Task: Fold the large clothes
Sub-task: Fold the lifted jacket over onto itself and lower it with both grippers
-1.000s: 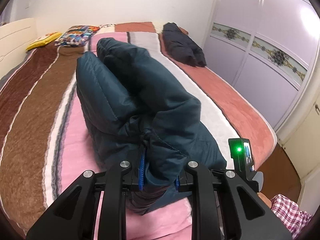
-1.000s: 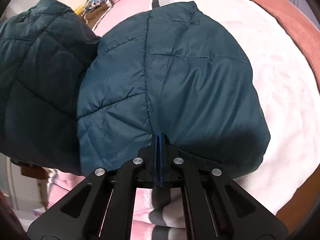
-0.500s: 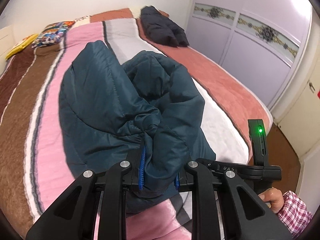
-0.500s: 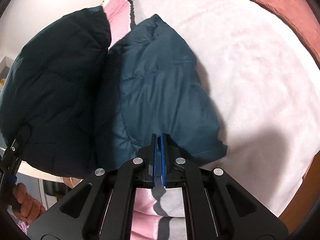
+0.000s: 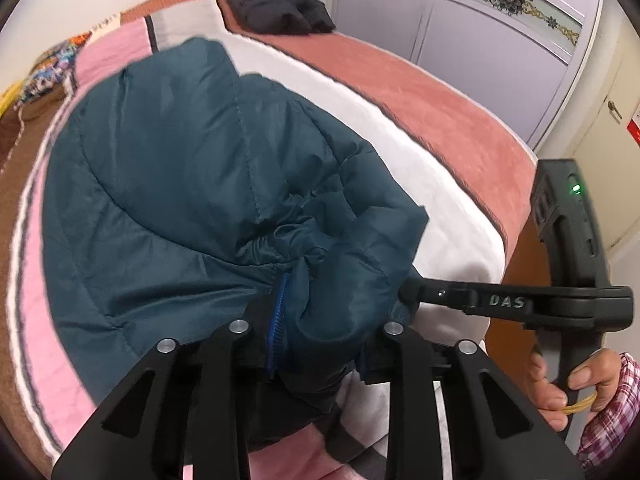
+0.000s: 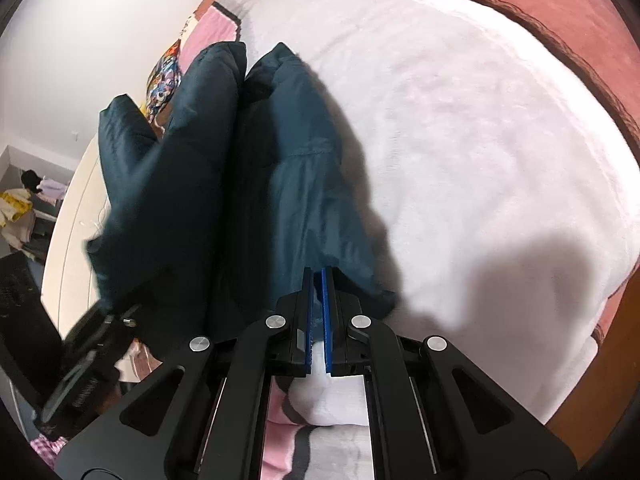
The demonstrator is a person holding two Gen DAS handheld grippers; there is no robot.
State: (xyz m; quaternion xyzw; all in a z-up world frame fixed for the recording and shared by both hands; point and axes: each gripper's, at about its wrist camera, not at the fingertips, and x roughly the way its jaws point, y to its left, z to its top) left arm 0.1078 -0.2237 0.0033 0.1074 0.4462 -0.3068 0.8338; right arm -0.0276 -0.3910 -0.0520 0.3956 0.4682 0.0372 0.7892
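A dark teal puffer jacket (image 5: pixel 192 184) lies bunched on the striped bed cover (image 5: pixel 400 128). My left gripper (image 5: pixel 320 320) is shut on a thick wad of the jacket's near edge, which fills the gap between its jaws. In the right wrist view the jacket (image 6: pixel 288 184) hangs in two folded lobes, and my right gripper (image 6: pixel 318 280) is shut on a thin edge of it, its blue pads nearly together. The right gripper also shows in the left wrist view (image 5: pixel 404 292), its tip at the jacket's right corner, close beside my left gripper.
A black garment (image 5: pixel 276 0) lies at the far end of the bed. Lilac wardrobe doors (image 5: pixel 500 36) stand to the right. Patterned pillows (image 5: pixel 44 76) are at the far left. The bed's near edge and brown floor (image 6: pixel 608 380) are at the right.
Both grippers have pulled the jacket toward the bed's near edge and come closer together. The jacket has bunched up and now lies lower and more folded on itself.
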